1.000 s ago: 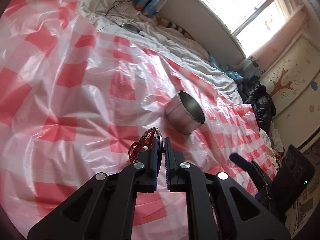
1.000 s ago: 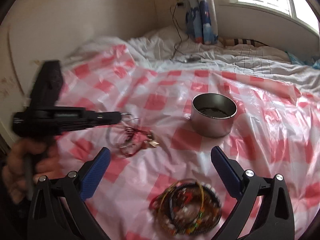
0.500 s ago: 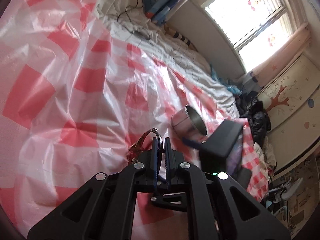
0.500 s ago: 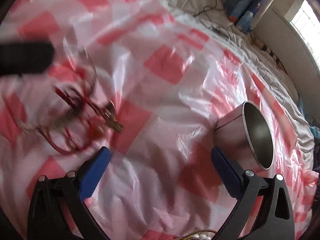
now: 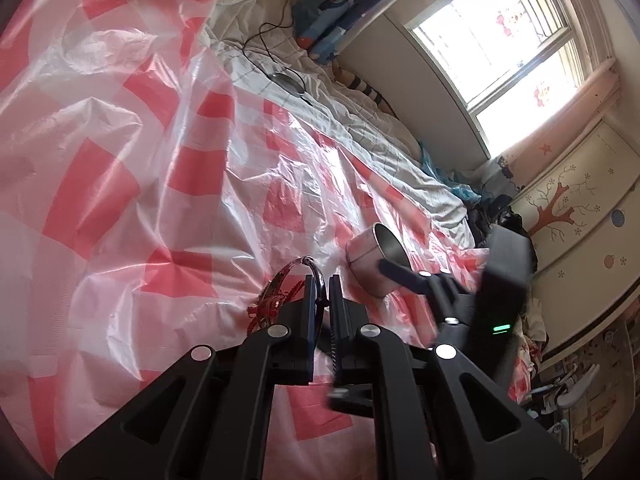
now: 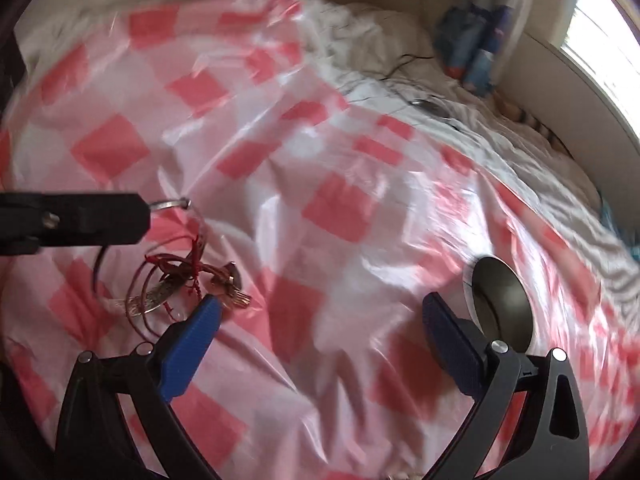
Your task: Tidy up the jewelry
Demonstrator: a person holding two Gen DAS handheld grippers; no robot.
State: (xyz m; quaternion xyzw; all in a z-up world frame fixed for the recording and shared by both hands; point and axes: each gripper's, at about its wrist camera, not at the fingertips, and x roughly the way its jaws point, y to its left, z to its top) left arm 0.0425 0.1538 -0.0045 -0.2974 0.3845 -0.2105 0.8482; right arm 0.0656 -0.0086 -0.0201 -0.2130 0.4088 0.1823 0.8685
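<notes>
Setting: home bedroom. Evidence: bed with rumpled white bedding [image 5: 360,120], partly covered by a red-and-white checked plastic sheet [image 5: 140,160]; bright window [image 5: 512,40] with stickers above the bed; wardrobe doors [image 5: 580,208] painted with a tree; clothes heaped [image 5: 500,216] alongside.

The left hand-held gripper [image 5: 322,292] is pinched nearly closed, while the right hand-held gripper [image 6: 320,312] stands spread wide.

On the checked sheet [image 6: 340,208], the jewelry tangle [image 6: 180,280] lies at eight o'clock; the metal tin [image 6: 502,300] at four, bedding [image 6: 460,128] behind
</notes>
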